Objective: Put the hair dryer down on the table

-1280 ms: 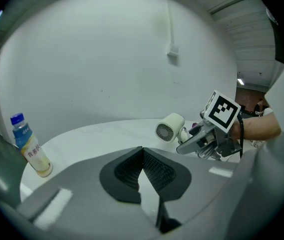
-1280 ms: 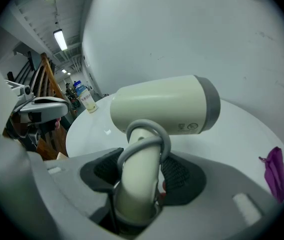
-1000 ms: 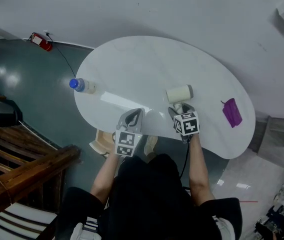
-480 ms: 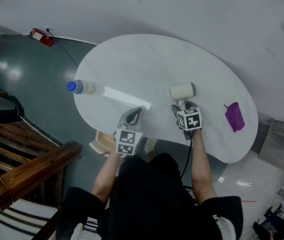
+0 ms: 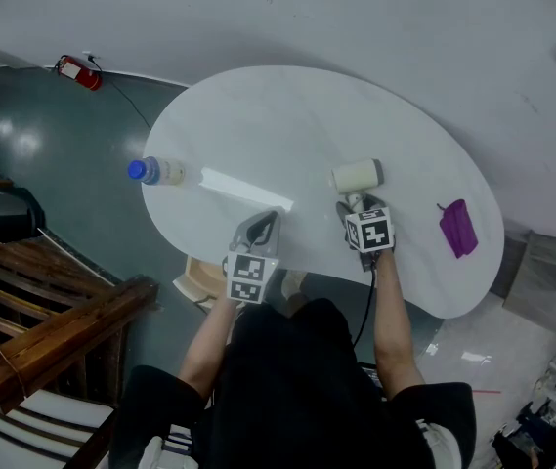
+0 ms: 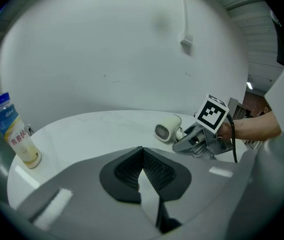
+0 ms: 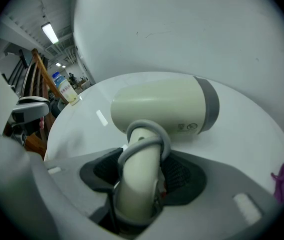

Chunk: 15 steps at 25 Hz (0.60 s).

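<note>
Jaws: right gripper hugs the hair dryer handle, left gripper shut, empty — dropped crooked, it could roll off the counter.

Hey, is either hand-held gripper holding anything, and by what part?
Right hand-held gripper holds the hair dryer by its handle; left hand-held gripper is empty.

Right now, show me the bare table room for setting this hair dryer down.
Widest bare patch: the far half of the table, beyond the bottle and the hair dryer. Smaller gap: between hair dryer and purple item. Crowded: the near edge, where the left gripper and right gripper sit.
</note>
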Each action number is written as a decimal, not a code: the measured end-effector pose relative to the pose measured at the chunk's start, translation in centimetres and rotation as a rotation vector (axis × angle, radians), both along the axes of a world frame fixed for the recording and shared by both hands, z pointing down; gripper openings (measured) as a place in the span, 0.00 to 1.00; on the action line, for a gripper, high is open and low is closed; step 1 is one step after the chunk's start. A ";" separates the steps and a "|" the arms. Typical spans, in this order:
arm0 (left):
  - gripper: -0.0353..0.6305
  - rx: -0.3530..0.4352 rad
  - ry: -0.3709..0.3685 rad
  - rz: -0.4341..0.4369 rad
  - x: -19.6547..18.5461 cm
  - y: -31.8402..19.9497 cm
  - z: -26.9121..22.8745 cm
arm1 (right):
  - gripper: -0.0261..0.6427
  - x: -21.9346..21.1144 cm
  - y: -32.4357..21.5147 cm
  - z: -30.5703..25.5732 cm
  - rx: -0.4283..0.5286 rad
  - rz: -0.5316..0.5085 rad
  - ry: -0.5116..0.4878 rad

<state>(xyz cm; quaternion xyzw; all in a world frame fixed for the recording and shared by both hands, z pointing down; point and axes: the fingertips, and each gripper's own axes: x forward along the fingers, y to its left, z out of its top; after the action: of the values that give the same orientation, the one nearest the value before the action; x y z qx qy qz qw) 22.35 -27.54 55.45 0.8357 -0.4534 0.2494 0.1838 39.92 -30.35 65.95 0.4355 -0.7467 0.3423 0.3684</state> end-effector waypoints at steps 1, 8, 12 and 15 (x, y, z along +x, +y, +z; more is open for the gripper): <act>0.06 -0.001 0.000 0.001 0.1 0.1 0.0 | 0.40 0.0 0.0 0.0 0.003 -0.003 0.008; 0.06 -0.007 -0.003 -0.001 0.1 0.7 0.2 | 0.42 -0.2 0.1 0.1 0.035 -0.026 0.034; 0.06 -0.008 -0.011 -0.004 0.0 1.1 0.2 | 0.43 -0.2 0.1 0.1 0.042 -0.023 0.024; 0.06 -0.009 -0.014 -0.007 -0.1 1.6 0.2 | 0.43 -0.2 0.2 0.0 0.048 -0.023 0.015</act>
<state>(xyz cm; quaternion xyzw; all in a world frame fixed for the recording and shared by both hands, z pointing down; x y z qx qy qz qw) 22.25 -25.95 55.66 0.8316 -0.4566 0.2564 0.1852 39.67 -30.12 65.98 0.4383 -0.7568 0.3166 0.3673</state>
